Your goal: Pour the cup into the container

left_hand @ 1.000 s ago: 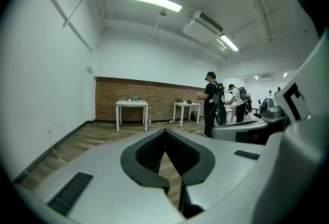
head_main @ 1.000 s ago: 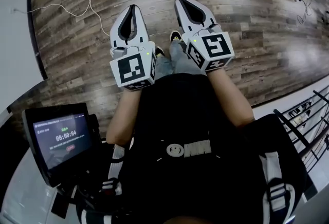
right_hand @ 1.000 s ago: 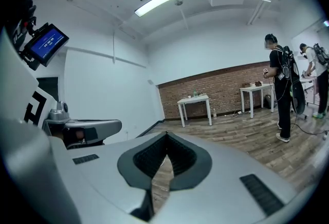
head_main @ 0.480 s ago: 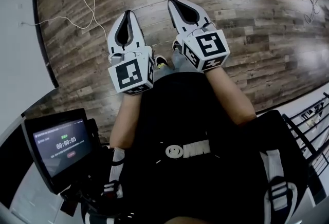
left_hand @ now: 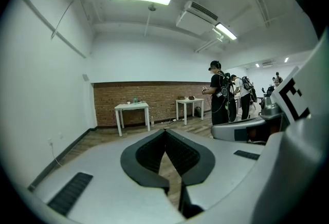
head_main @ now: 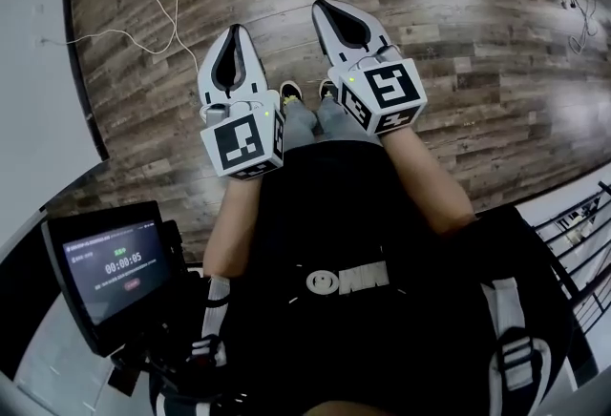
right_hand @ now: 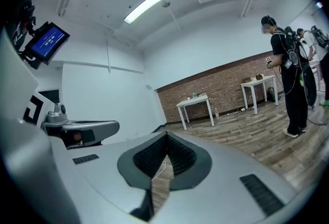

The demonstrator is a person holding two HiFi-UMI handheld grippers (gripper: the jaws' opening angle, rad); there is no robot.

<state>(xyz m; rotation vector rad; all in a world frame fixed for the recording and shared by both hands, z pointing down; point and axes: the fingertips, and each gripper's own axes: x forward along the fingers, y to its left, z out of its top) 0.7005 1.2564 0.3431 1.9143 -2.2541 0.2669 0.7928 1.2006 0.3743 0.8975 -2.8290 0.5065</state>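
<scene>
Head view, looking steeply down: the left gripper (head_main: pixel 236 29) and right gripper (head_main: pixel 323 5) are held side by side at centre frame above the wooden floor (head_main: pixel 458 13). The left gripper's long axis points straight toward the top edge. The right gripper's long axis leans toward the upper left. Each carries its marker cube (head_main: pixel 244 143) at the near end.

In both gripper views the fingers (left_hand: pixel 149 153) are closed tip to tip with nothing between them.

In the left gripper view, two white benches (left_hand: pixel 132 107) stand far off at centre frame against a brick wall (left_hand: pixel 154 95). The small items (left_hand: pixel 134 99) on them are too small to tell whether the cup or container is among them.

A screen (head_main: pixel 110 266) sits at lower left of the head view.
</scene>
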